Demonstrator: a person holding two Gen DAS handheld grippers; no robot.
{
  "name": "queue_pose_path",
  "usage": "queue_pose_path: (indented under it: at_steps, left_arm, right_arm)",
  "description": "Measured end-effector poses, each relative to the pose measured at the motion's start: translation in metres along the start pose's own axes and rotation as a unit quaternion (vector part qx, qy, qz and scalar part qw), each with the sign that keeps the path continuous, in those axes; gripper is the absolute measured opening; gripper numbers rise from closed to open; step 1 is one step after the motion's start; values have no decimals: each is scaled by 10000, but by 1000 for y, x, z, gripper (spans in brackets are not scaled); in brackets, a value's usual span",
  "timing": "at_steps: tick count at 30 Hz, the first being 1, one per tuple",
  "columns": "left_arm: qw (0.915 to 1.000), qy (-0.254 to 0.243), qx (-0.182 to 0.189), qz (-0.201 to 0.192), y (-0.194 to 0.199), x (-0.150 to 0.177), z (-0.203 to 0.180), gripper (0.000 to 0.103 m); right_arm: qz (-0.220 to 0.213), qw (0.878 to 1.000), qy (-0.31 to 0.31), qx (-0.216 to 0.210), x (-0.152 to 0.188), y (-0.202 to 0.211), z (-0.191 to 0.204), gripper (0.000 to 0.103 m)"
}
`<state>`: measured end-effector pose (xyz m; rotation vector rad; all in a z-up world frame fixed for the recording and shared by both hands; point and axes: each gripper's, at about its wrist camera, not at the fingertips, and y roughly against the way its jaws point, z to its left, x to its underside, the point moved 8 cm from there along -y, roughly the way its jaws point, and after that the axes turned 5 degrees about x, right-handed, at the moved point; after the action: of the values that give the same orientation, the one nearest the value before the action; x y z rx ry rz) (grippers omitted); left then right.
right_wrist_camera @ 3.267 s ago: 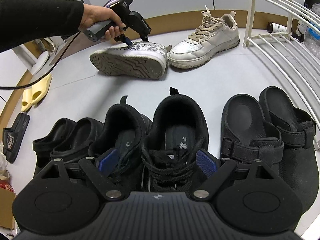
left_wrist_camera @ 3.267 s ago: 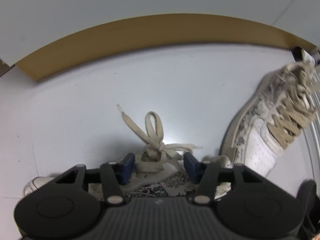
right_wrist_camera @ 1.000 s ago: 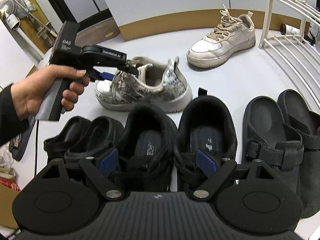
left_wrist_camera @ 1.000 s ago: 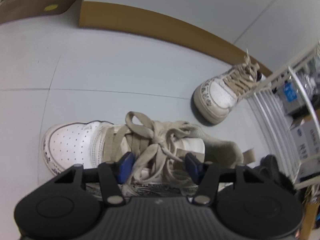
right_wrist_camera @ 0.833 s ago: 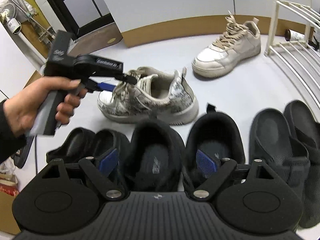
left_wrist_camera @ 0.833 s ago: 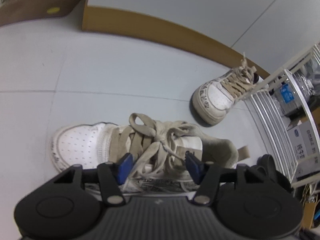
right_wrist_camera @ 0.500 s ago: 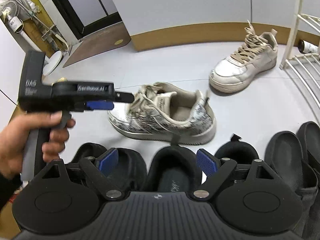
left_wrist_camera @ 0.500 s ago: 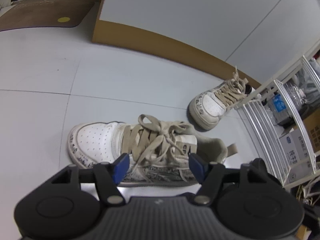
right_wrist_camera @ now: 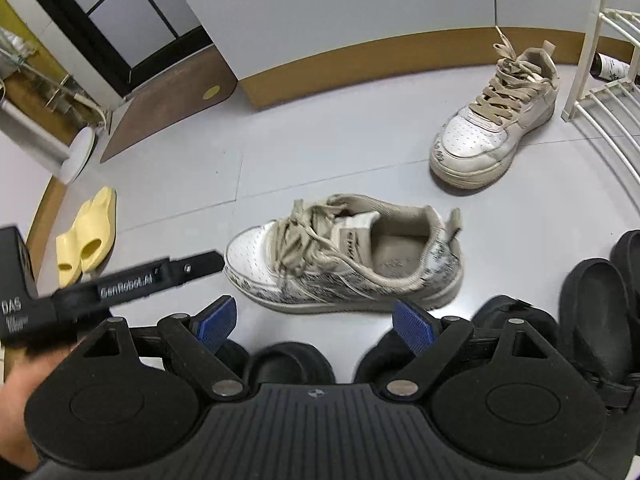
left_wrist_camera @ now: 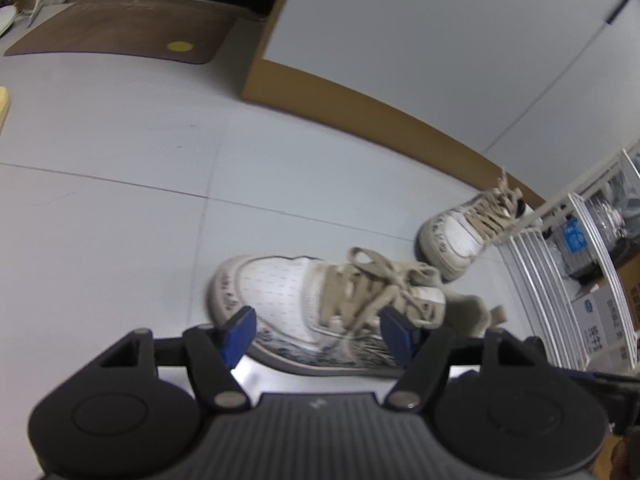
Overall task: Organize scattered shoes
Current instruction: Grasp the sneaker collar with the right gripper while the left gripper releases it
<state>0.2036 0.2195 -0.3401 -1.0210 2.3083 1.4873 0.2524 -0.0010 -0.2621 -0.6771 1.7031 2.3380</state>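
Beige-laced patterned sneaker [right_wrist_camera: 344,264] lies on the floor [right_wrist_camera: 320,152] just beyond the left gripper [left_wrist_camera: 320,330], toe leftward, long axis crosswise; its jaws are opening, clear of it. Right gripper [right_wrist_camera: 316,322] gapes empty.

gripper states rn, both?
Left gripper: opening, nothing held, clear of the patterned sneaker.
Right gripper: open, empty.
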Motion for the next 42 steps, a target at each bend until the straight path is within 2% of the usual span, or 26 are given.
queue_pose_path:
  at_steps: [6, 10, 12, 22, 25, 29, 34, 38, 42]
  left_arm:
    - [9993, 214, -184, -239, 9, -11, 23, 72]
    - [9982, 379, -319, -332, 12, -14, 35, 76]
    - [9980, 371, -345, -370, 13, -16, 37, 76]
    - [9984, 265, -424, -282, 4, -13, 38, 78]
    - [9983, 207, -469, -283, 1, -11, 38, 80]
    - [9982, 226, -502, -245, -5, -7, 39, 80]
    - [9984, 154, -507, -176, -12, -5, 36, 80]
    - [9981, 40, -569, -216, -10, -4, 34, 80]
    - [9977, 128, -618, -252, -9, -2, 39, 80]
  right_arm:
    - [-4, 9986, -524, 85, 3, -25, 11, 89]
    - [241, 9967, -765, 88, 11, -48, 14, 89]
    - [420, 9933, -1070, 81, 13, -62, 10, 89]
    - [581, 9783, -1974, 219, 1, -111, -24, 89]
    - [616, 9781, -1977, 186, -2, -119, -33, 89]
    - [414, 9808, -1897, 157, -6, -122, -37, 89]
    - [495, 9820, -1824, 0, -1, -130, -26, 89]
    - [698, 9837, -1659, 30, 3, -147, -22, 76]
    - [587, 9856, -1585, -82, -9, -151, -22, 65]
